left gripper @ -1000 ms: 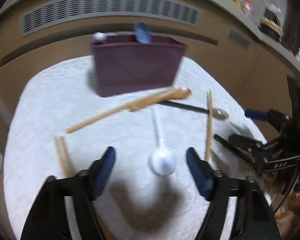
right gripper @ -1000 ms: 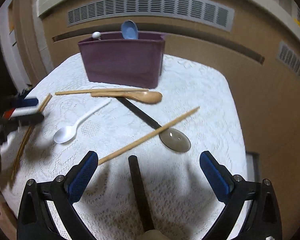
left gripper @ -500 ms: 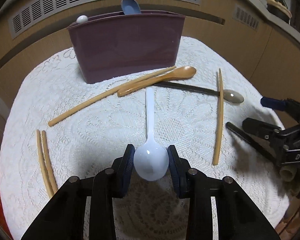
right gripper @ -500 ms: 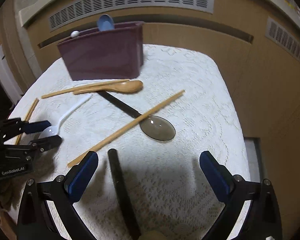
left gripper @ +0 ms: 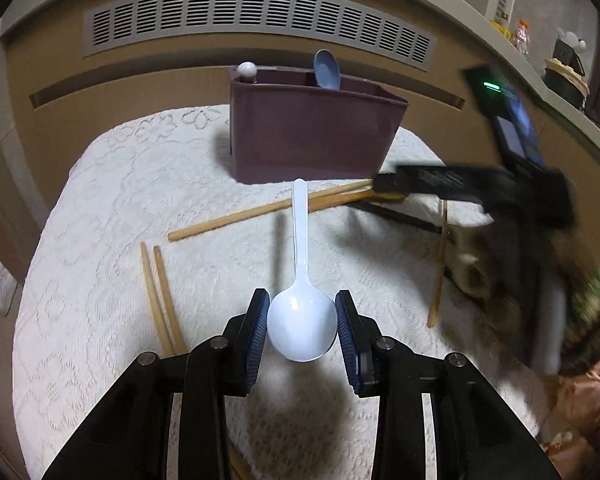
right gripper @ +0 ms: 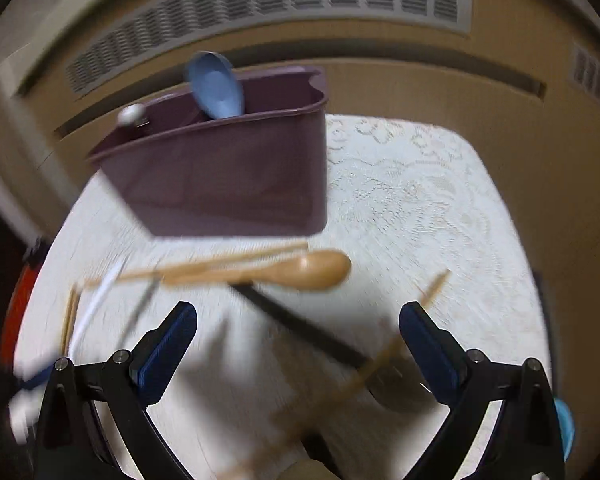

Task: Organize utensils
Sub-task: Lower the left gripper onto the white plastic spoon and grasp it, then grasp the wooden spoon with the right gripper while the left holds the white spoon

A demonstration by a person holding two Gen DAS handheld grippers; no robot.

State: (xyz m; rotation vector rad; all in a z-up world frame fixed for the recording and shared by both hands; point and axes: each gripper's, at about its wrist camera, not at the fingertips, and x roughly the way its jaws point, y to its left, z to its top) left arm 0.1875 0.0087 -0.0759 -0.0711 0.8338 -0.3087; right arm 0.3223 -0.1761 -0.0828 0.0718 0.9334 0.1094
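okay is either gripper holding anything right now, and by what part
The left gripper holds the white plastic spoon by its bowl. The right gripper is open and holds nothing.

The white spoon looks like glossy, smooth plastic. The cloth on the desk is white lace, rough and matt. The chopsticks and the brown spoon look like plain wood with a dull sheen. The bin is matt maroon plastic. The fingers bear ribbed blue pads on black, slightly shiny plastic.
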